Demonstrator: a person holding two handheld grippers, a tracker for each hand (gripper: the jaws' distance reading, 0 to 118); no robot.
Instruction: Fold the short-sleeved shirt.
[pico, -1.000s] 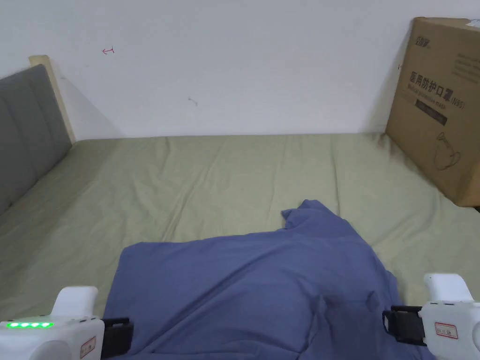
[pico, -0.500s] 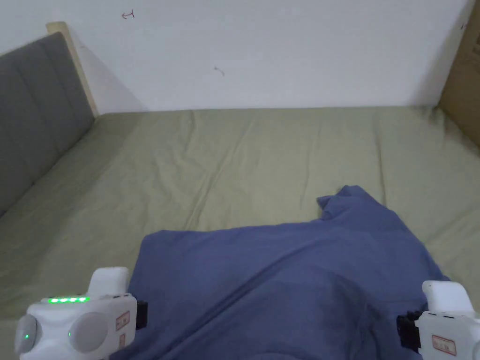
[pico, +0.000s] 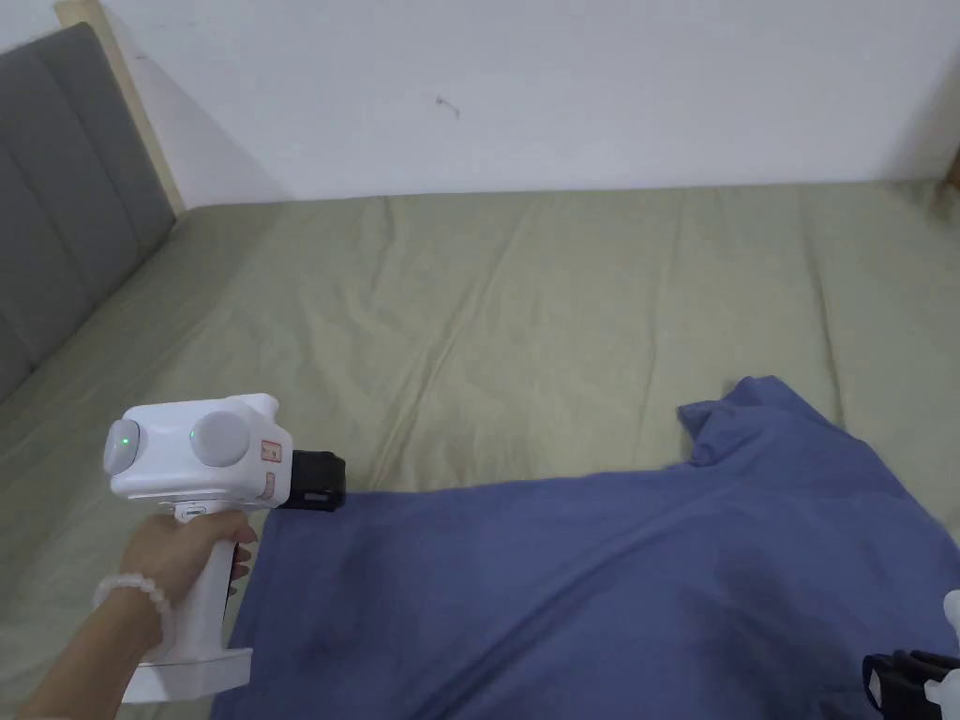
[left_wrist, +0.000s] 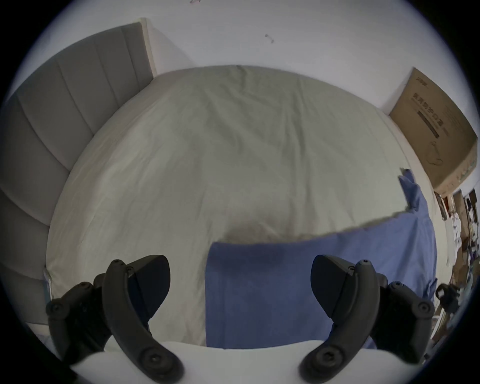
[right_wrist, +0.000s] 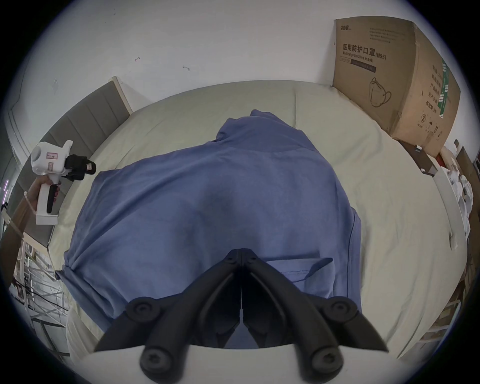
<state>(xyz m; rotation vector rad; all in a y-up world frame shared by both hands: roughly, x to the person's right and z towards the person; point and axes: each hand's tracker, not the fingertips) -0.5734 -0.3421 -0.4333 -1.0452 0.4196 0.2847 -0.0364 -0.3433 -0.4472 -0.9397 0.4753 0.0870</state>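
Fabric of the blue short-sleeved shirt (pico: 600, 581) lay spread on the green bed sheet (pico: 525, 300) in the head view, its far left corner just beside my left gripper (pico: 319, 480), which my left hand (pico: 183, 553) held above the sheet.

From the left gripper view, my own jaws stood wide apart and grasped nothing; the shirt's corner lay below the gap between them, toward the right finger (left_wrist: 335, 288).

From the right gripper view, my right gripper (right_wrist: 241, 256) was clenched, fingertips together against the shirt's near edge; whether cloth was pinched between them I could not tell. A cardboard box (right_wrist: 394, 75) stood well beyond, to the right.
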